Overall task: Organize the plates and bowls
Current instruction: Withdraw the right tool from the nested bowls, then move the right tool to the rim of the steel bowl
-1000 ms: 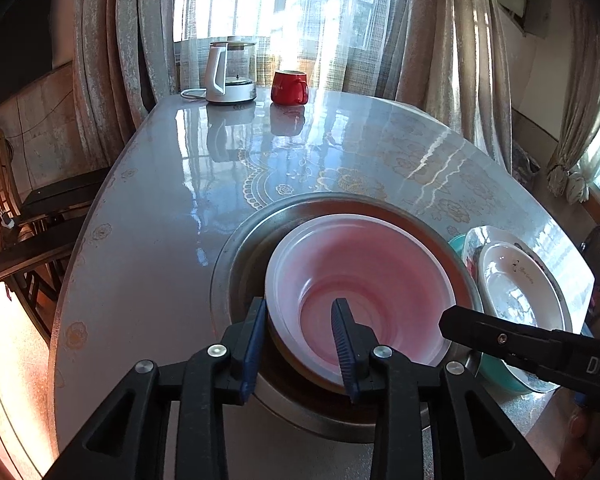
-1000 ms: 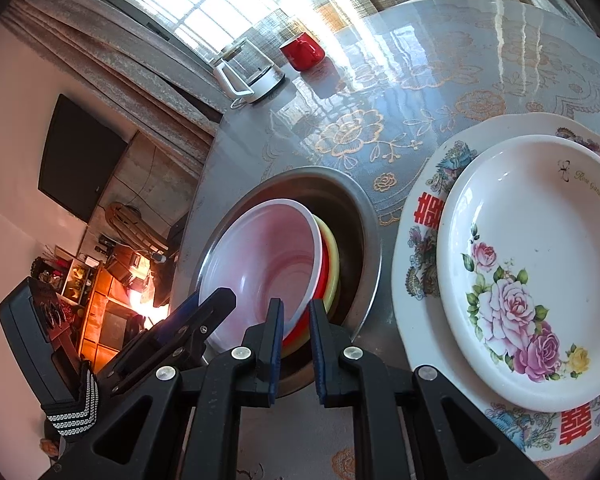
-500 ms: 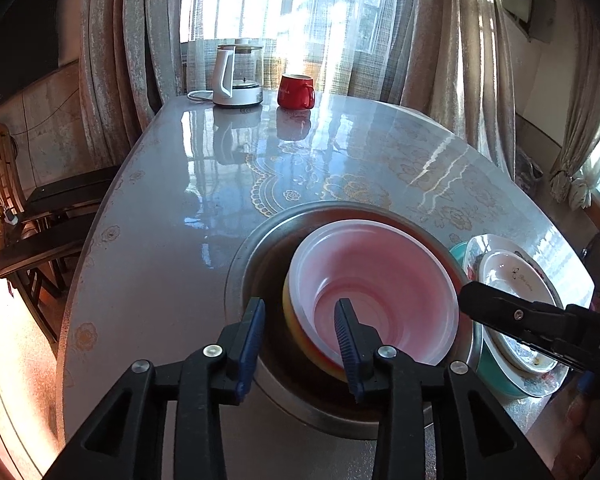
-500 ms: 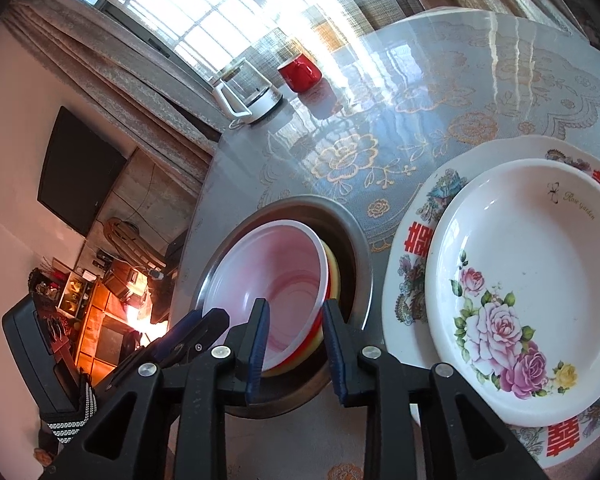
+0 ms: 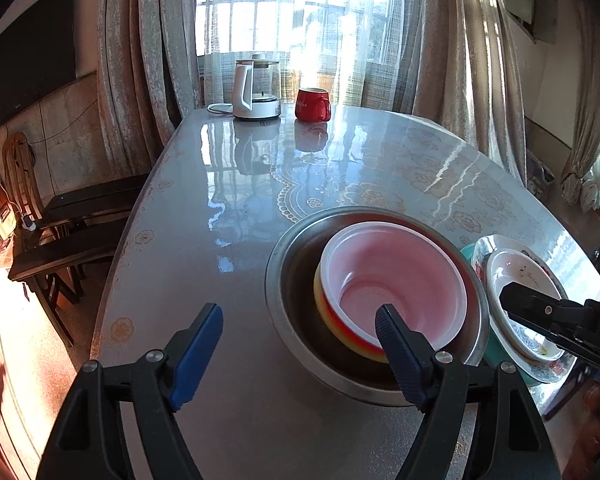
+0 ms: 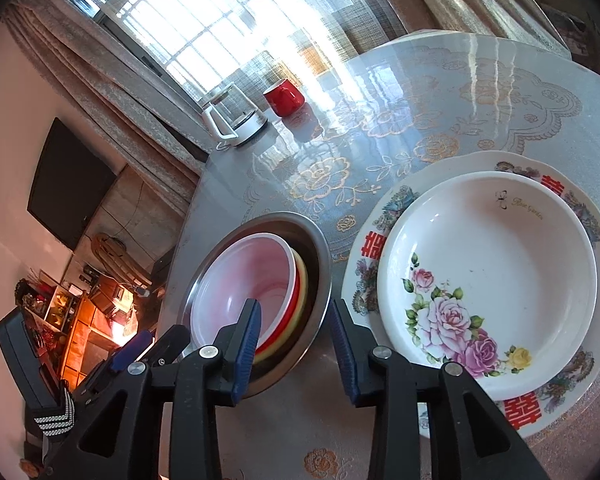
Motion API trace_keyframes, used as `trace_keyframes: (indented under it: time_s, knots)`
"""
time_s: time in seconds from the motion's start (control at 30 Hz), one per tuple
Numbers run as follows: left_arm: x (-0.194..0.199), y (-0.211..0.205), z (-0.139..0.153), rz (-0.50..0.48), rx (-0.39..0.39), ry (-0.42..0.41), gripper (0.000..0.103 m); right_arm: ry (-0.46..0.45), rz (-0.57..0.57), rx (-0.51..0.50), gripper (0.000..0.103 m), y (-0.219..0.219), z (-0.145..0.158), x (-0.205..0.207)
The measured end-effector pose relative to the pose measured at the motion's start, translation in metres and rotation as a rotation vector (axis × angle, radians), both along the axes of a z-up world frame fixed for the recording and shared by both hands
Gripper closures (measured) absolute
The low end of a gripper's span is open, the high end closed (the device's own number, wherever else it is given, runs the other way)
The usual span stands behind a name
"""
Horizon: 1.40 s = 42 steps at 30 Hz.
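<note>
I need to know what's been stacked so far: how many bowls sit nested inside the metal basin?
3 show: a pink-white bowl on top, a red one under it and a yellow one lowest, all inside the metal basin. More could be hidden underneath.

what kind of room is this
Most likely a home dining room: a glossy dining table by a curtained window, with an electric kettle and red mug on it.
</note>
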<state>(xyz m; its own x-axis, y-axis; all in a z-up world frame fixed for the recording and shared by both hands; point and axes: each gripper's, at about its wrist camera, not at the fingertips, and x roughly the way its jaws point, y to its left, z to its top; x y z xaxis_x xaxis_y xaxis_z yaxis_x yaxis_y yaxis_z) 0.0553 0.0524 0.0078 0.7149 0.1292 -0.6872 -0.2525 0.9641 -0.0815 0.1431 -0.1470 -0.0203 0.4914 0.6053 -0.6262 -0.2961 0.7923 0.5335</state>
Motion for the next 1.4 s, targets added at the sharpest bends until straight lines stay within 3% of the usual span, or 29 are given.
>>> trace_keyframes:
  time_s: [0.23, 0.43, 0.93, 1.17, 1.4]
  knots:
    - [-0.007, 0.011, -0.003, 0.030, -0.029, 0.003, 0.022, 0.012, 0.006, -0.005, 0.067, -0.003, -0.004, -0.006]
    - [-0.015, 0.027, -0.009, 0.074, -0.100, -0.008, 0.026, 0.025, 0.020, -0.009, 0.067, 0.001, -0.006, -0.008]
    - [0.002, 0.049, -0.023, 0.048, -0.302, 0.025, 0.062, 0.090, 0.058, -0.048, 0.068, 0.023, -0.016, -0.006]
    - [0.018, 0.040, -0.019, -0.033, -0.242, 0.072, 0.078, 0.121, 0.075, -0.059, 0.078, 0.031, -0.023, 0.000]
    - [0.023, 0.040, -0.020, -0.076, -0.219, 0.109, 0.079, 0.131, 0.094, -0.086, 0.079, 0.044, -0.027, 0.006]
